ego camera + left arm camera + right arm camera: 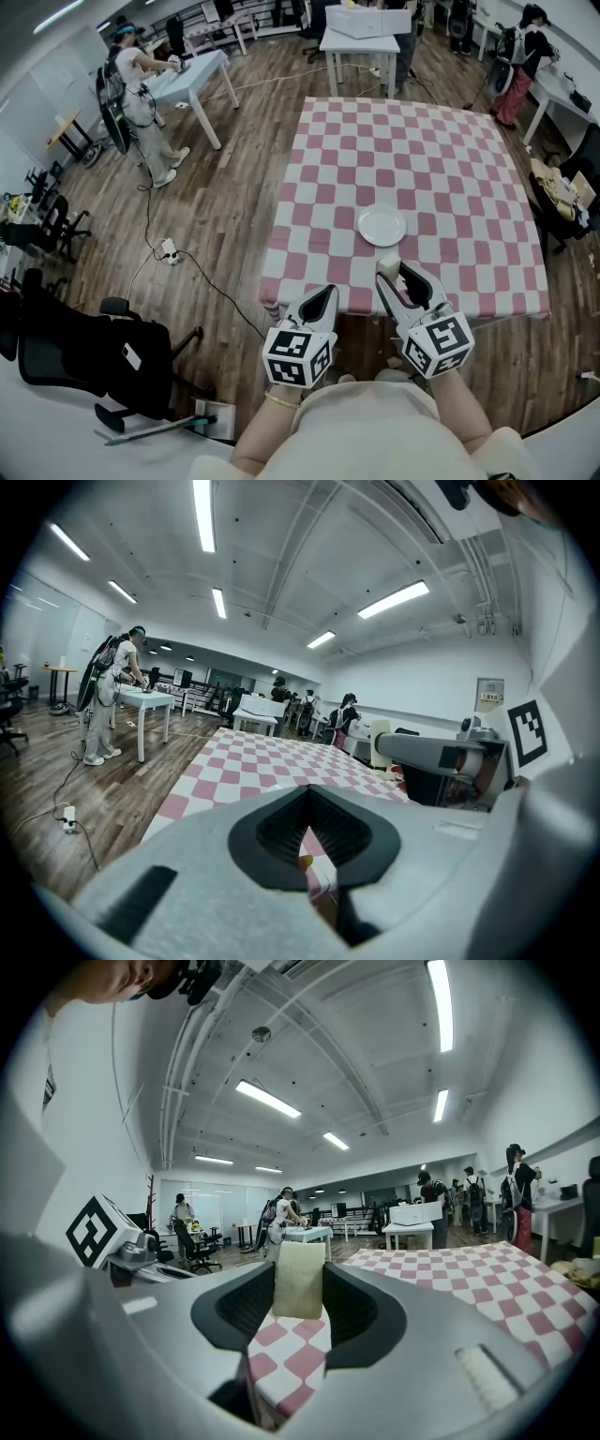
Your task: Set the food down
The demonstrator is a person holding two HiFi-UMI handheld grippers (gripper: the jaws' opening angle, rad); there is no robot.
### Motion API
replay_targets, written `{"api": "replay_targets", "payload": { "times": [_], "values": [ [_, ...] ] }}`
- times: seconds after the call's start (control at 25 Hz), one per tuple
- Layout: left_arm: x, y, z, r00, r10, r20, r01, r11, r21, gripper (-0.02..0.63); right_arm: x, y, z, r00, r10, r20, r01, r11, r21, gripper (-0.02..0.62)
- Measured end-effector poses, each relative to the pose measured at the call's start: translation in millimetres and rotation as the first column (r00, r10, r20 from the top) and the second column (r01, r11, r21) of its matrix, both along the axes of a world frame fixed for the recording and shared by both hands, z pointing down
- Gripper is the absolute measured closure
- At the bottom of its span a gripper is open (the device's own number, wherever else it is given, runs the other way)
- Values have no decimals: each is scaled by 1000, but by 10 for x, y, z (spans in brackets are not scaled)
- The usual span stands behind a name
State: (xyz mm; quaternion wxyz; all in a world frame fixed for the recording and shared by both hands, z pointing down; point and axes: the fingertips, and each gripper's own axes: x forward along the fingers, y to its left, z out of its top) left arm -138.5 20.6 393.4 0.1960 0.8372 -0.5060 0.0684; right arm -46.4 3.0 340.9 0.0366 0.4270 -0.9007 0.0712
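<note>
A pale, flat slab of food [389, 263] stands upright between the jaws of my right gripper [391, 274], which is shut on it at the near edge of the table. In the right gripper view the food [299, 1281] fills the gap between the dark pads. A white plate [382, 225], with nothing on it, lies on the red-and-white checked cloth [441, 169] just beyond the food. My left gripper [325, 292] hovers at the same table edge, to the left of the right one, shut with nothing in it. The left gripper view also shows the food [382, 745].
A black office chair [84, 352] stands on the wood floor at the near left, and a power strip with cables [169, 251] lies beside the table. White tables [361, 42] and several people stand further back in the room.
</note>
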Motion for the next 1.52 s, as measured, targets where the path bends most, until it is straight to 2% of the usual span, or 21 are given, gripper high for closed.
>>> {"api": "replay_targets", "payload": {
  "times": [0.6,0.84,1.12,1.52],
  "values": [
    [-163,-217,87,1000,-22,-21,22,1000,-18,603,9,-216,95,999,28,-20,-29,999,-27,428],
    [-132,-457,147,999,-34,-30,33,999,-38,603,44,-529,116,1000,16,-26,-16,999,-27,428],
    [-56,-895,57,998,-47,-28,46,999,-25,603,113,-1013,56,999,-1,-38,0,1000,-18,428],
    [-30,-1360,59,994,-107,-31,106,994,-25,603,198,-1545,51,997,-50,-51,49,999,-20,428]
  ]
}}
